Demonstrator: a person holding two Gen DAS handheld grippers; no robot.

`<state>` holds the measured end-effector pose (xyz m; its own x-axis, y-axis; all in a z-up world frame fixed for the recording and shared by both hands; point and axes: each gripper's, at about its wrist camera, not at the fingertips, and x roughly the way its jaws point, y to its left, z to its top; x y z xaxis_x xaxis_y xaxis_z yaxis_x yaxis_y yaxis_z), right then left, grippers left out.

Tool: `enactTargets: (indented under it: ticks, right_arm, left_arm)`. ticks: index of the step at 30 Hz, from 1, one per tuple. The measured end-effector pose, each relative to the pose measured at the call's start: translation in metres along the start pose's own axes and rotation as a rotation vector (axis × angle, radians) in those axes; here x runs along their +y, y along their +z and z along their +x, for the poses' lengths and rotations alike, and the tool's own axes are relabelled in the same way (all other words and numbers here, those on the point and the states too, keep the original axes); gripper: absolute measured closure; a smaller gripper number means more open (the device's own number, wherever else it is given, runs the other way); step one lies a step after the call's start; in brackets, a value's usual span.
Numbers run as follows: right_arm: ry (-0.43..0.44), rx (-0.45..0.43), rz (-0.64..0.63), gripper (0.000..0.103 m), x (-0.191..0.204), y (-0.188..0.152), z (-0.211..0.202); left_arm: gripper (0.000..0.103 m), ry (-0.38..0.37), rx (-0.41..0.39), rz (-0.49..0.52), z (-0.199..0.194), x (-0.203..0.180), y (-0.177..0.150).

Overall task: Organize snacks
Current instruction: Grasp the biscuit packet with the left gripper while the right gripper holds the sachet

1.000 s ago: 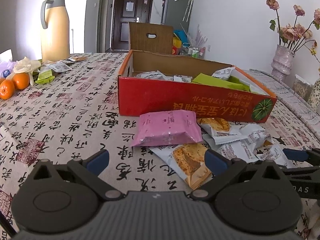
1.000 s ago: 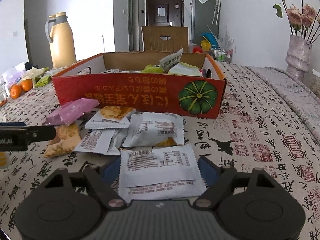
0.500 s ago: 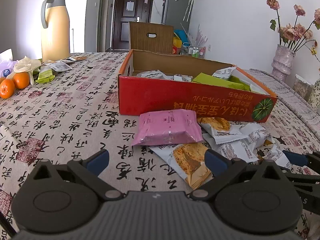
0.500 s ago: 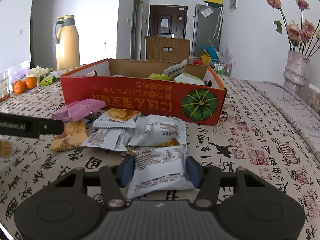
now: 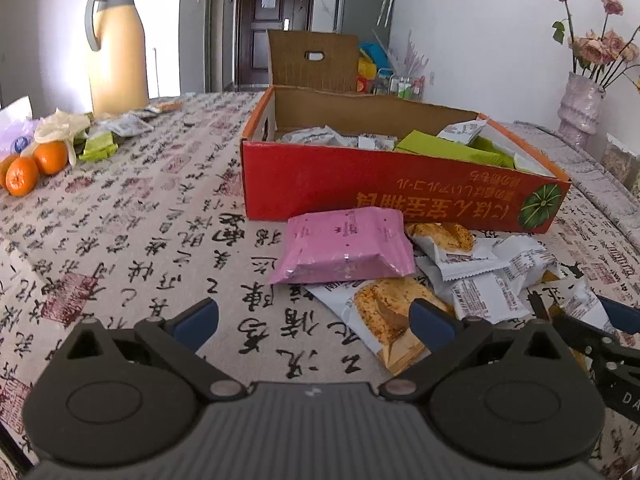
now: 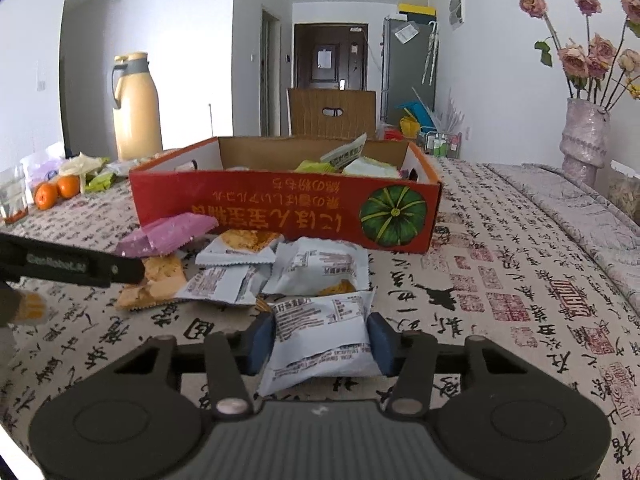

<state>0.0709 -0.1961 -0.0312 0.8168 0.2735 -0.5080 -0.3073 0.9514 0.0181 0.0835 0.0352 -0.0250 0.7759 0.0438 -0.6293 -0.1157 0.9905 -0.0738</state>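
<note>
The right hand-held gripper (image 6: 320, 340) is closing on a white crinkled snack packet (image 6: 320, 340) above the bench (image 6: 500, 280), before the red cardboard box (image 6: 280, 208); the left hand-held gripper (image 5: 314, 322) gapes empty

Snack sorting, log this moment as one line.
right claw: closing on white snack packet | left claw: open, empty | red box: partly filled | pink packet: on table
</note>
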Motion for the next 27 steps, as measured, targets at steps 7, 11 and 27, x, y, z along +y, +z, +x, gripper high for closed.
enactTargets:
  ticks: [7,11,27]
  right_arm:
    - [-0.011,-0.026,0.036,0.052,-0.013,0.002,-0.006]
    - [-0.018,-0.036,0.052,0.052,-0.021,0.002,-0.009]
    - [-0.003,-0.044,0.103,0.052,-0.039,-0.002,-0.004]
  left_arm:
    - [0.000,0.028,0.040,-0.007,0.006,-0.019,0.010]
    - [0.000,0.066,0.070,-0.038,0.017,-0.026,0.017]
    - [0.018,0.142,0.098,-0.027,0.035,-0.043,0.019]
